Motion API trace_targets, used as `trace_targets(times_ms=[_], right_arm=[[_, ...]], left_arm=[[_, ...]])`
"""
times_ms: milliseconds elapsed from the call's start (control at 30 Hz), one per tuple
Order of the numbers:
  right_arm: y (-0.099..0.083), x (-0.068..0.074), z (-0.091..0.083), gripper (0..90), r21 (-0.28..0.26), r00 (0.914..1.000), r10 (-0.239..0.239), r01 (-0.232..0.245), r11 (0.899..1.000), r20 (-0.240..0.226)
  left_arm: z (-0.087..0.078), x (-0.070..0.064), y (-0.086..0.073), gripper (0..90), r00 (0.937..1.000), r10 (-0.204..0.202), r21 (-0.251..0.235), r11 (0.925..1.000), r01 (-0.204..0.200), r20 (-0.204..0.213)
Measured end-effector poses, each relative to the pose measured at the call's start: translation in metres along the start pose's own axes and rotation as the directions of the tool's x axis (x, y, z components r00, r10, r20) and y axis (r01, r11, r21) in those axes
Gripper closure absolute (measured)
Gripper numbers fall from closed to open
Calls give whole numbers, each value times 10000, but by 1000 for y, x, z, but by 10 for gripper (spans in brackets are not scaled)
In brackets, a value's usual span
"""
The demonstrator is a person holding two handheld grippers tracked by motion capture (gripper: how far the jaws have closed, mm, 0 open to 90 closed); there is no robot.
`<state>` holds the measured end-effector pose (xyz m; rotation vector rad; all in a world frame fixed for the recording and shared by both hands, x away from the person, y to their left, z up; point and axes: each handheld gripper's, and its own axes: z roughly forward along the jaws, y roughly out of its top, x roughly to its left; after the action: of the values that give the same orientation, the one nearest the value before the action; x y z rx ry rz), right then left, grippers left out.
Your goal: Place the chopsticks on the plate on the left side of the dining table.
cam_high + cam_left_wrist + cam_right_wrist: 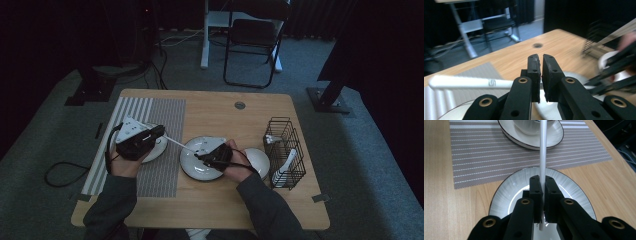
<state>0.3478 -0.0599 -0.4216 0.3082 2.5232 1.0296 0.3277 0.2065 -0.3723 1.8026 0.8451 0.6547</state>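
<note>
Where the high view looks down on the wooden worktop, a grey striped placemat covers its left part and a black wire rack stands at the right edge. On the mat sits a white plate under the left tool; a second plate lies on bare wood beneath the right tool, with a white bowl just beside it. A white chopstick bridges the two tools. Grey carpet, a black chair and dark curtains lie beyond.

From the left gripper view, the left tool has its jaws almost pressed together, the chopstick passing across behind them; whether they pinch it I cannot tell.

From the right gripper view, the right tool pinches the chopstick above the dark-rimmed plate, the stick reaching toward the cup and saucer on the mat.
</note>
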Motion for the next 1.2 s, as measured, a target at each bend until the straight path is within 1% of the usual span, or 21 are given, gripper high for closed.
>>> trace_targets(times_ms=[67, 100, 233, 367, 500, 600, 633, 700, 733, 800, 867, 900, 967, 1133, 1200], right_arm=[[1, 0, -2, 867, -92, 10000, 2, -3, 10000, -63], [2, 0, -2, 866, -137, 10000, 7, -8, 9999, -79], [5, 1, -3, 864, -153, 9997, -32, 28, 9999, -249], [8, 4, 1, 864, 18, 9993, -74, 75, 10000, -377], [12, 6, 7, 864, 231, 9991, -142, 152, 9996, -399], [16, 8, 12, 864, 358, 9989, -228, 243, 9991, -414], [17, 8, 15, 864, 435, 9985, -335, 353, 9984, -427], [20, 9, 19, 864, 524, 9981, -406, 430, 9977, -463], [20, 9, 19, 864, 524, 9981, -406, 430, 9977, -463], [24, 8, 26, 864, 583, 9978, -382, 413, 9974, -538], [27, 8, 29, 864, 586, 9973, -466, 500, 9970, -570], [28, 9, 30, 864, 596, 9972, -436, 472, 9971, -611], [30, 9, 34, 864, 635, 9967, -481, 522, 9966, -651], [34, 11, 41, 864, 660, 9954, -532, 585, 9961, -795], [36, 12, 44, 864, 681, 9949, -537, 596, 9959, -852]], left_arm=[[3, 1, -6, 857, 9990, 193, 235, 9996, -183, -402], [6, 3, -10, 855, 9981, 266, 443, 9987, -242, -558], [13, 9, -23, 845, 9961, 272, 946, 9953, -193, -838], [16, 14, -33, 834, 9960, 20, 1078, 9941, 77, -897], [13, 16, -38, 823, 9956, -40, 1026, 9946, 136, -932], [11, 16, -39, 819, 9953, -84, 952, 9953, 176, -963], [9, 16, -39, 819, 9953, -103, 917, 9956, 192, -967], [6, 15, -41, 818, 9950, -130, 829, 9963, 213, -991], [6, 15, -41, 817, 9950, -130, 829, 9963, 213, -991], [1, 12, -44, 816, 9934, -23, 815, 9966, 117, -1146], [-3, 10, -47, 816, 9916, 33, 745, 9972, 65, -1294], [-6, 9, -48, 815, 9905, 25, 706, 9975, 72, -1375], [-10, 9, -52, 815, 9885, -87, 614, 9979, 182, -1508], [-18, 13, -61, 815, 9846, -382, 566, 9972, 485, -1708], [-21, 15, -66, 814, 9822, -417, 559, 9970, 527, -1831]])
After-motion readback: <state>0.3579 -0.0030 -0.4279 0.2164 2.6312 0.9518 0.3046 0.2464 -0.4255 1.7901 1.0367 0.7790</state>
